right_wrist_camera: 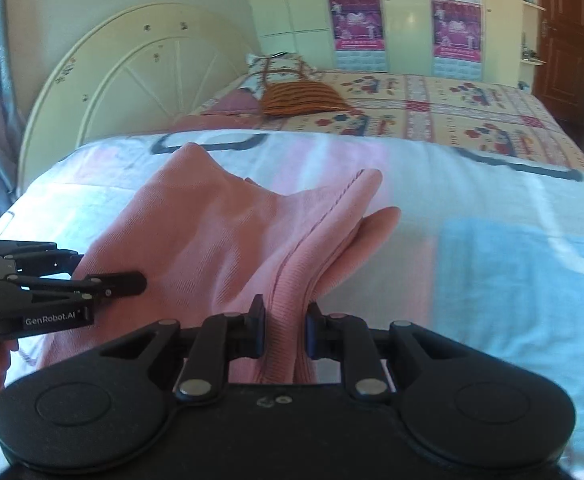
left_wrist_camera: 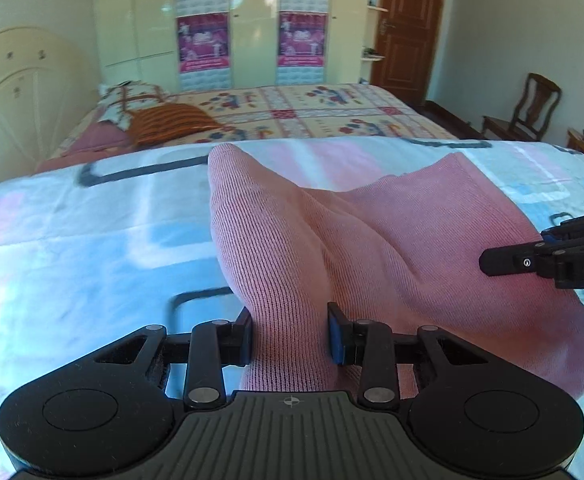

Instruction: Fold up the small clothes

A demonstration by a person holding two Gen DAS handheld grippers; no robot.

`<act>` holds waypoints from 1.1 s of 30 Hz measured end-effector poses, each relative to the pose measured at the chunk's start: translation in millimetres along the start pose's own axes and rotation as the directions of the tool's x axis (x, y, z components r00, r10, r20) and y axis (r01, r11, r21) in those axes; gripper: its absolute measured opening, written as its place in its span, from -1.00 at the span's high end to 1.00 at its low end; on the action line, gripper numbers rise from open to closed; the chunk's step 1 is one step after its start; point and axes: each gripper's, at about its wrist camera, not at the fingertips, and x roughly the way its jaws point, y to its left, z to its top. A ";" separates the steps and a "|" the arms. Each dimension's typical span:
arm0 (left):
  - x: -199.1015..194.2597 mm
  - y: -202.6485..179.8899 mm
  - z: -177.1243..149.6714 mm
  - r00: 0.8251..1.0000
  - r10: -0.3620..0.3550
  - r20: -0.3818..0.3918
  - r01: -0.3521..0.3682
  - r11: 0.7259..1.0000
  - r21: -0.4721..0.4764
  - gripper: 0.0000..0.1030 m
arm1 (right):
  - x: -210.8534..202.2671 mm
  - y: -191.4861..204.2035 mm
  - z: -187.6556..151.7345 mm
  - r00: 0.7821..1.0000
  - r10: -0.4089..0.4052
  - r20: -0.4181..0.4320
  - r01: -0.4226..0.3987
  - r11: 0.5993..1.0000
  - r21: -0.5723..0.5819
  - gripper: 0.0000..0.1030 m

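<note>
A pink knit garment (left_wrist_camera: 372, 240) lies bunched on the pale blue, pink and white sheet (left_wrist_camera: 71, 248). My left gripper (left_wrist_camera: 289, 338) is shut on a fold of it at its near edge. My right gripper (right_wrist_camera: 285, 330) is shut on a stitched hem fold of the same garment (right_wrist_camera: 211, 240), which rises in ridges between the two grippers. The right gripper also shows at the right edge of the left wrist view (left_wrist_camera: 508, 262). The left gripper shows at the left of the right wrist view (right_wrist_camera: 123, 284), with a hand behind it.
A second bed with a patterned quilt (left_wrist_camera: 332, 114) and an orange striped cushion (left_wrist_camera: 171, 122) stands behind. A cream headboard (right_wrist_camera: 131, 80), wardrobe (left_wrist_camera: 251, 20), brown door (left_wrist_camera: 408, 28) and wooden chair (left_wrist_camera: 528, 108) lie beyond.
</note>
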 end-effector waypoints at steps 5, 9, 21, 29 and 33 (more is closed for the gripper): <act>-26.4 78.2 -34.8 0.998 0.059 -0.026 -0.061 0.996 -0.070 0.31 | 34.2 72.6 0.4 0.996 0.085 -0.035 -0.087 0.995 -0.039 0.66; -36.9 128.4 -61.8 0.996 0.080 -0.046 -0.086 0.988 -0.131 0.31 | 54.2 115.6 -2.3 0.989 0.132 -0.066 -0.136 0.989 -0.060 0.65; -6.2 182.5 -113.8 0.999 -0.002 -0.042 -0.010 0.962 -0.274 -0.21 | 95.4 104.4 -39.6 0.977 0.158 -0.142 -0.141 0.982 0.126 0.67; 4.6 199.1 -120.7 0.999 -0.030 -0.036 0.017 0.951 -0.309 -0.57 | 101.0 92.8 -47.3 0.971 0.201 -0.128 -0.170 0.961 0.220 0.57; -27.1 203.2 -111.6 0.996 0.053 0.074 -0.033 0.966 -0.257 -0.55 | 78.0 88.3 -30.5 0.990 0.129 -0.061 -0.118 0.979 0.165 0.25</act>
